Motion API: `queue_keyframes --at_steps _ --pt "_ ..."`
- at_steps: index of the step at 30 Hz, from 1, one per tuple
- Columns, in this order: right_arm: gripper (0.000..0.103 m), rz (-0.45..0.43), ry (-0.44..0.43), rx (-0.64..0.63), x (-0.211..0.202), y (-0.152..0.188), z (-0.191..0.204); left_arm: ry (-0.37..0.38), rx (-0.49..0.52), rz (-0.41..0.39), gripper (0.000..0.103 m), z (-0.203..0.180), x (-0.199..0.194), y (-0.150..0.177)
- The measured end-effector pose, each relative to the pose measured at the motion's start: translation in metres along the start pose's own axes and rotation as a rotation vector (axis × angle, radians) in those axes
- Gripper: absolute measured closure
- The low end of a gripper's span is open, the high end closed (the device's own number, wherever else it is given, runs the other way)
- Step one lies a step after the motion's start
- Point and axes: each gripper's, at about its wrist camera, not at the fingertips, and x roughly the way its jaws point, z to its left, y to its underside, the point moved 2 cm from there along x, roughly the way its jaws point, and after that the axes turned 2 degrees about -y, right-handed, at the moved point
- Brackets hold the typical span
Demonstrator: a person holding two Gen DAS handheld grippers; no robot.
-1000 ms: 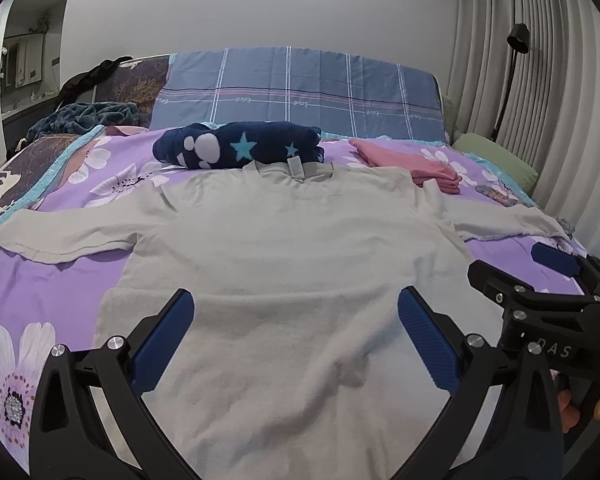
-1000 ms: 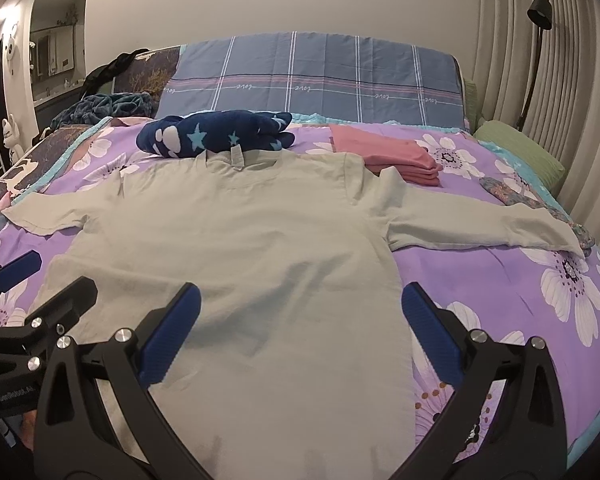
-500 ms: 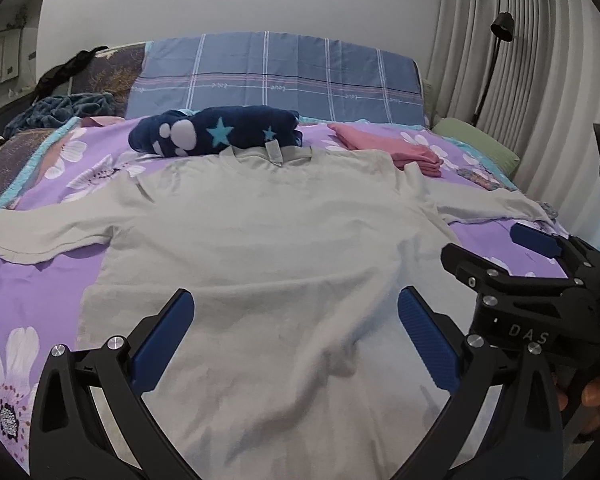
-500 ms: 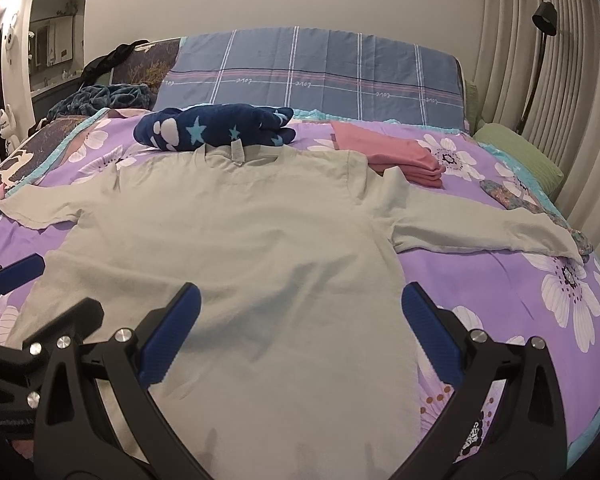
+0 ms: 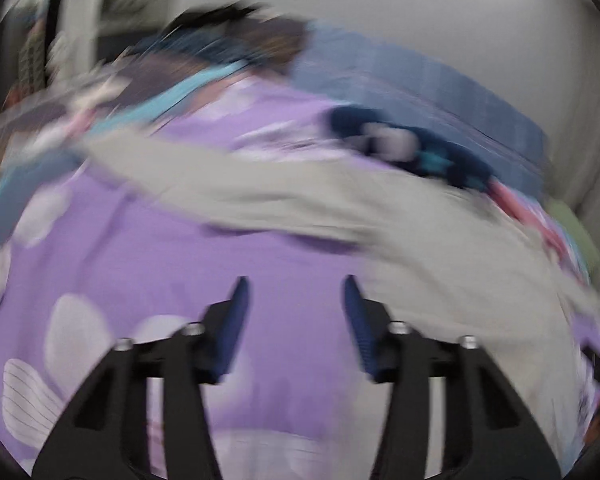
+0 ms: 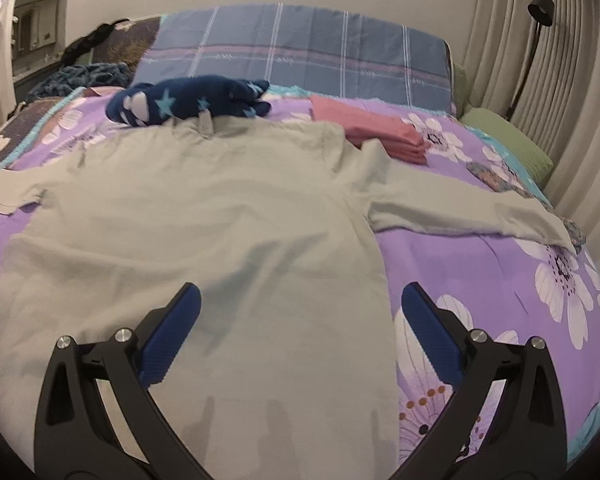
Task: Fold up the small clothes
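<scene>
My left tongs (image 5: 296, 300) tilt down over the purple bedspread (image 5: 180, 264) beside the shirt's sleeve; their jaws have just been closing, with nothing between them. My right tongs (image 6: 300, 312) gape wide above the grey shirt (image 6: 204, 208), spread flat on the bed.

Bare purple bed (image 6: 480, 264) is lying open at lower right of the right view, beside the shirt (image 6: 204, 216). A navy bundle (image 6: 188, 98) and pink stack (image 6: 372, 130) are crowding the top. In the blurred left view, bare sheet is showing between the tongs (image 5: 296, 312).
</scene>
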Motion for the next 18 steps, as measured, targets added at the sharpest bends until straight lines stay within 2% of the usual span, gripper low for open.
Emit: queue_keyframes --at_steps 2,6,8,11,14,16,18 --pt "0.002 0.015 0.018 0.0 0.008 -0.001 -0.001 -0.021 -0.174 0.025 0.061 0.062 0.021 -0.015" --pt "0.002 0.043 0.039 -0.012 0.02 -0.005 0.006 0.019 -0.365 -0.001 0.061 0.127 0.051 -0.045" --pt "0.002 0.051 0.046 -0.022 0.024 -0.007 0.011 -0.04 -0.434 -0.018 0.061 0.153 0.071 -0.063" --pt "0.002 0.06 0.047 -0.037 0.028 -0.01 0.019 -0.112 -0.513 -0.03 0.061 0.181 0.1 -0.086" --pt "0.002 0.068 0.062 -0.041 0.034 -0.014 0.023 -0.108 -0.562 -0.071 0.061 0.195 0.112 -0.103" --pt "0.002 0.077 0.07 -0.038 0.038 -0.015 0.025 -0.138 -0.548 -0.086 0.061 0.195 0.118 -0.114" --pt "0.002 0.091 0.065 -0.028 0.043 -0.016 0.026 -0.189 -0.506 -0.085 0.074 0.19 0.128 -0.126"
